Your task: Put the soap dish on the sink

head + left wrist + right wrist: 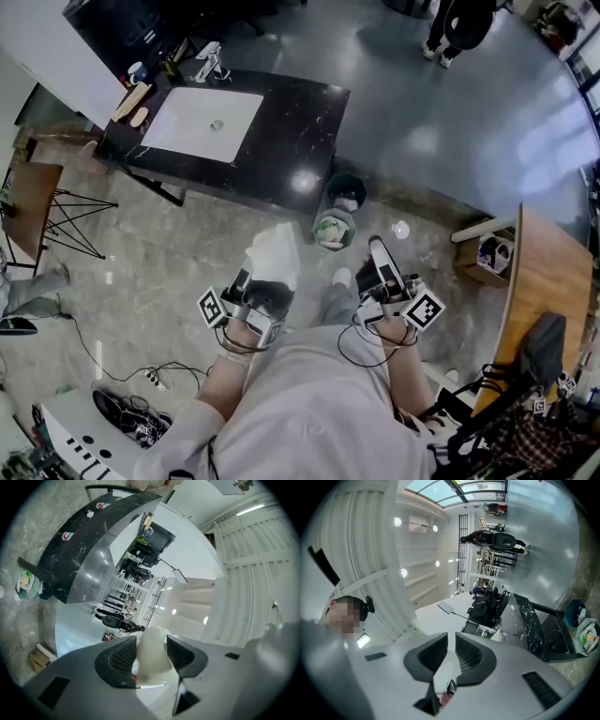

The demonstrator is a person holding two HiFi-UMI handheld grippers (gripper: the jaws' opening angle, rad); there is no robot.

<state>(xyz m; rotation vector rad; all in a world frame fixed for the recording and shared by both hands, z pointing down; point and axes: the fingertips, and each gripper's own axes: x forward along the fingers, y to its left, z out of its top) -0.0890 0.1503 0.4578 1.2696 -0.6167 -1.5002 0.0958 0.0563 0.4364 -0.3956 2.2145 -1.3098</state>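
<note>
— Jaws first: how do they stand?
— On the left gripper (151,640) they are clenched on the white soap dish (153,660), with a pad pressing each side of it. On the right gripper (451,638) they are drawn almost together, with nothing between them.

— Where is the soap dish in relation to the sink?
— It is held out in front of the person, over the floor (187,272). That is well apart from the black desk (291,122) and the white sink (192,117) set in it.

— What does one view give that another doesn't?
— Only the head view shows the sink and the tap (210,62) behind it. The gripper views catch just the desk's dark slab. Only the left gripper view shows the pads on the dish. From the head it is a pale lump ahead of that gripper.

— Counts?
— There are two grippers, one soap dish, one sink and one tap. Two wooden pieces (131,103) and one cup (138,71) sit at the desk's left end. There are two bins, and one person (457,26) stands far across the floor.

— And the containers?
— The pale bin (317,230) holds white and green rubbish. The dark bin (330,187) just behind it has something white inside. An open box (466,267) beside the wooden table (548,272) holds items I cannot make out.
</note>
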